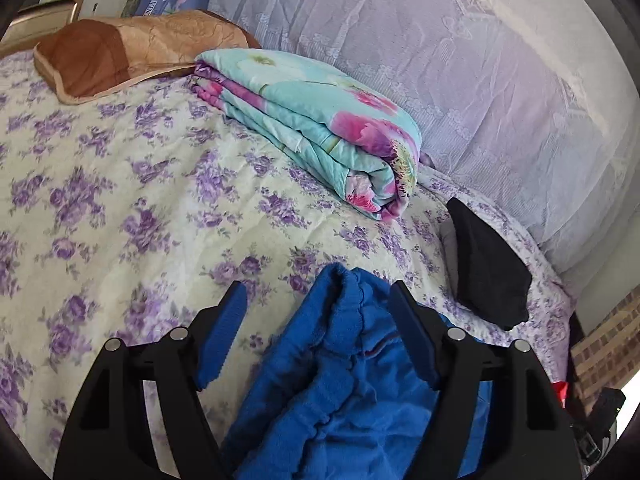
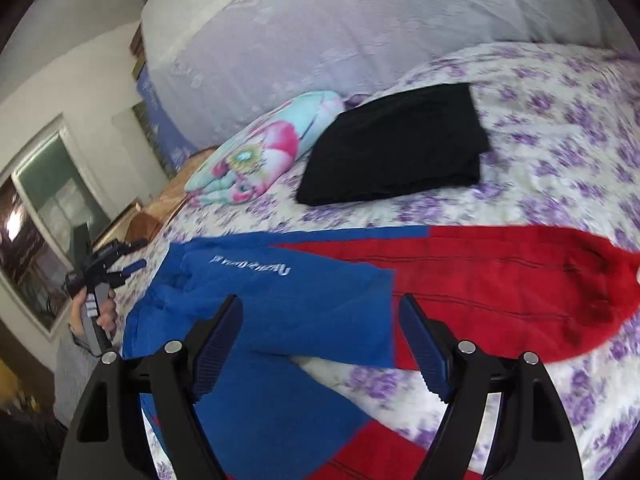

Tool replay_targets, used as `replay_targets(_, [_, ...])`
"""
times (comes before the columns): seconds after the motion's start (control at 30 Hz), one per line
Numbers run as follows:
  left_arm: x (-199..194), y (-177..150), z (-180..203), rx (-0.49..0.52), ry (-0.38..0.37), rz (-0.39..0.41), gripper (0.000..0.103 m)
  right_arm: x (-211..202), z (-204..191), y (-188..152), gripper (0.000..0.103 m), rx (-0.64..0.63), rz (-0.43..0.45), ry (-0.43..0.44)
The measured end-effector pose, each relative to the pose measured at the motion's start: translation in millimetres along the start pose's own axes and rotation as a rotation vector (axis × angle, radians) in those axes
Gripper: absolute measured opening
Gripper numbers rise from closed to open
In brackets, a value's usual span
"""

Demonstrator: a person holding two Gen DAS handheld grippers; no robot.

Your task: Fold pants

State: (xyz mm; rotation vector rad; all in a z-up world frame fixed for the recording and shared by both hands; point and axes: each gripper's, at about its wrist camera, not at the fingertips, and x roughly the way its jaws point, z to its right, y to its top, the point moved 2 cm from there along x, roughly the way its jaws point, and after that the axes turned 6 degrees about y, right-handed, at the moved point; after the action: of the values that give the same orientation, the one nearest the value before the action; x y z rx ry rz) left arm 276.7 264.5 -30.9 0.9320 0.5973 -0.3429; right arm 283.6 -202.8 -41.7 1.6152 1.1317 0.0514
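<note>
Pants (image 2: 304, 292) lie spread on the bed (image 1: 120, 184), legs apart; my left gripper (image 1: 320, 336) gapes over the waistband for pinching, my right gripper (image 2: 320, 344) hovers unclenched above.

A black two-finger left gripper (image 1: 320, 332) with blue ribbed pads (image 1: 224, 336) stands spread wide over bunched blue fleece pants (image 1: 336, 384), the elastic waistband rising between the pads. The pants lie on a cream bedspread with purple flowers (image 1: 132, 200). Beyond sit a folded turquoise floral quilt (image 1: 320, 128), a folded black garment (image 1: 488, 264) and a brown pillow (image 1: 132, 52).
</note>
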Motion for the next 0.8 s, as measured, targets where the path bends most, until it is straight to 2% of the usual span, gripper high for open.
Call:
replay_targets(0.13, [-35.5,-35.8,-10.7,0.039,-0.027,0.006,0.069,63.6,-67.2,27.0,0.080,-0.177,-0.071,0.061])
replay_targets(0.23, [-38.3,-54.3,-11.7,0.112,-0.033,-0.005,0.067,116.9,-117.2,47.7,0.080,-0.261,-0.129,0.104])
replay_targets(0.27, [-34.3,-58.9,-12.6,0.133,-0.022,-0.016,0.063,134.3,-129.5,54.5,0.080,-0.268,-0.148,0.108])
replay_targets(0.3, [-28.7,-63.8,-13.1,0.154,-0.001,-0.035,0.052,152.0,-141.4,60.4,0.080,-0.275,-0.169,0.113])
replay_targets(0.43, [-17.0,-78.3,-12.0,0.206,0.038,-0.075,0.042,207.6,-183.7,73.2,0.080,-0.305,-0.199,0.079])
replay_targets(0.53, [-20.2,-77.5,-16.4,0.189,-0.010,-0.067,0.037,234.7,-216.5,69.0,0.079,-0.403,-0.202,0.056])
replay_targets(0.6, [-22.1,-76.2,-20.7,0.165,-0.044,-0.063,0.032,247.5,-236.3,60.4,0.071,-0.505,-0.216,0.023])
replay_targets(0.67, [-22.4,-77.0,-19.0,0.170,-0.032,-0.058,0.032,262.4,-248.5,54.5,0.050,-0.574,-0.245,-0.015])
replay_targets(0.73, [-28.5,-77.7,-14.6,0.187,-0.019,-0.021,0.028,272.6,-246.7,53.0,0.036,-0.579,-0.268,-0.047])
replay_targets(0.8, [-36.4,-77.4,-12.1,0.195,-0.035,0.019,0.025,278.4,-242.1,54.0,0.035,-0.574,-0.268,-0.072])
